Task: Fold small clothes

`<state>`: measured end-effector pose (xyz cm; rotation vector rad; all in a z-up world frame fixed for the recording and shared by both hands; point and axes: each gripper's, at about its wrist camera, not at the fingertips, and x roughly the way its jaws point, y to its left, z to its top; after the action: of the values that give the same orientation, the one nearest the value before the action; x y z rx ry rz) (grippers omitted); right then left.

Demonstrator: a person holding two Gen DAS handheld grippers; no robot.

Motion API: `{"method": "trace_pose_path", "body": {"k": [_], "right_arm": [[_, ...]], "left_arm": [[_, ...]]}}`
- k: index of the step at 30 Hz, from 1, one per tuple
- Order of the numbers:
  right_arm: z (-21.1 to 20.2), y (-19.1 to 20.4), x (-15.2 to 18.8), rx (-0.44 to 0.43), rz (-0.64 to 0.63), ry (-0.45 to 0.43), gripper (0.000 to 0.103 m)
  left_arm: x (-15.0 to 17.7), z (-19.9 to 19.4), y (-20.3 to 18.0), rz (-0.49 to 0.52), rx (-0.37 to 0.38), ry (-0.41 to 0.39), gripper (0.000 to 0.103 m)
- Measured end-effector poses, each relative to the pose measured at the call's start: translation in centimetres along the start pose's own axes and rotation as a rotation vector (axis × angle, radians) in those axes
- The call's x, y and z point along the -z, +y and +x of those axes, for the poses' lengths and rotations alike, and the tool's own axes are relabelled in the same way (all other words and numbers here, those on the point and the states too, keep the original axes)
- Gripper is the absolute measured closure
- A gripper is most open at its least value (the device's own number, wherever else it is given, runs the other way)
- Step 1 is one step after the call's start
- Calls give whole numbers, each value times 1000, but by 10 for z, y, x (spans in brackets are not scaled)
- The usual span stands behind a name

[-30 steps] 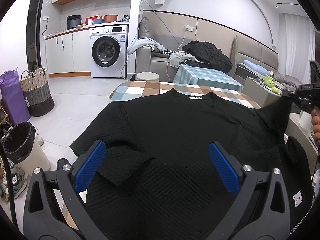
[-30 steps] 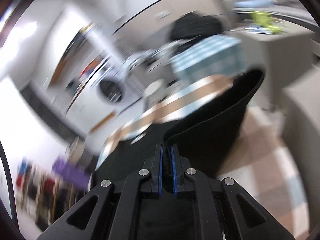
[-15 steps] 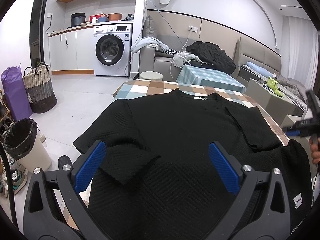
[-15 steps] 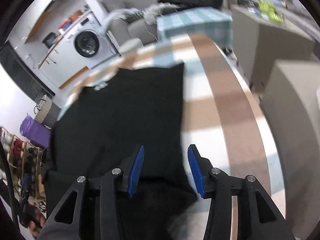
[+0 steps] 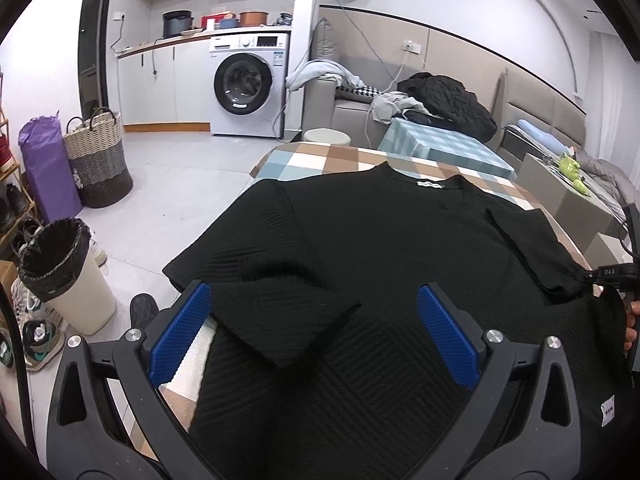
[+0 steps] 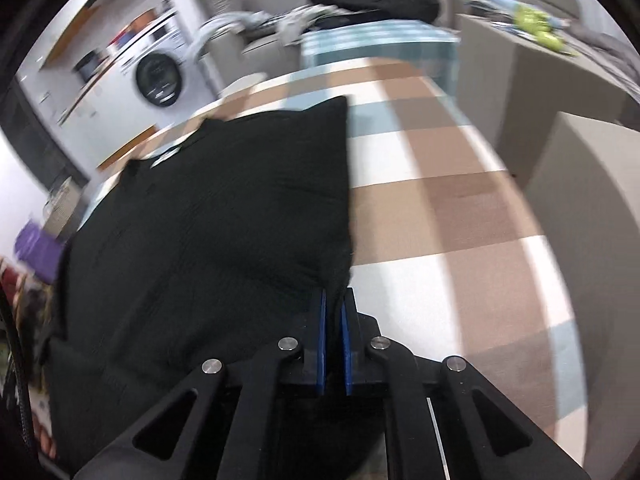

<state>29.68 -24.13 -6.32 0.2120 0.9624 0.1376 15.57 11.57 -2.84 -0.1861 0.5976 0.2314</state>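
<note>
A black textured shirt (image 5: 380,240) lies flat on the checked table (image 5: 320,156), collar away from me, both sleeves folded in over its body. My left gripper (image 5: 313,294) hovers open over the shirt's near part, with the folded left sleeve (image 5: 280,320) lying below its spread fingers and untouched. My right gripper (image 6: 334,300) points down at the shirt's (image 6: 220,200) right side edge. Its jaws are closing, and the blue pads press a pinch of black fabric between them. The left wrist view shows this right gripper (image 5: 612,272) at the shirt's right edge.
Bare checked table (image 6: 440,200) runs right of the shirt, with a grey box (image 5: 560,196) beyond its edge. On the floor at left stand a lined bin (image 5: 56,272), a woven basket (image 5: 96,160) and a purple bag (image 5: 44,168). A washing machine (image 5: 244,84) and a cluttered sofa (image 5: 440,96) stand behind.
The right gripper let go of the lifted right sleeve, which now lies folded on the body. It opened, sank and shut on the shirt's right edge. The left gripper stayed put.
</note>
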Motion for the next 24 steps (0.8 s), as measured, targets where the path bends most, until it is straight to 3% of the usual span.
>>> {"method": "trace_pose_path", "body": {"k": [9,12,14,19,24], "right_arm": [[-14,-43,-2,74,75,-11,96],[-28,-44,-3,44,84,2,82],[-44,-37,-3,21,103,-42,56],[-94,-14,9,-45,111,-152,49],[-115,22,28,-124,87,-173,45]], "left_arm": [[1,-1,19,-35,-13,9,1],[2,-1,29,-66,-20,32,1],[2,0,36,-102,-6,42,1],[2,13,55,-181,20,86,2],[-4,44,73,-312,51,170,16]]}}
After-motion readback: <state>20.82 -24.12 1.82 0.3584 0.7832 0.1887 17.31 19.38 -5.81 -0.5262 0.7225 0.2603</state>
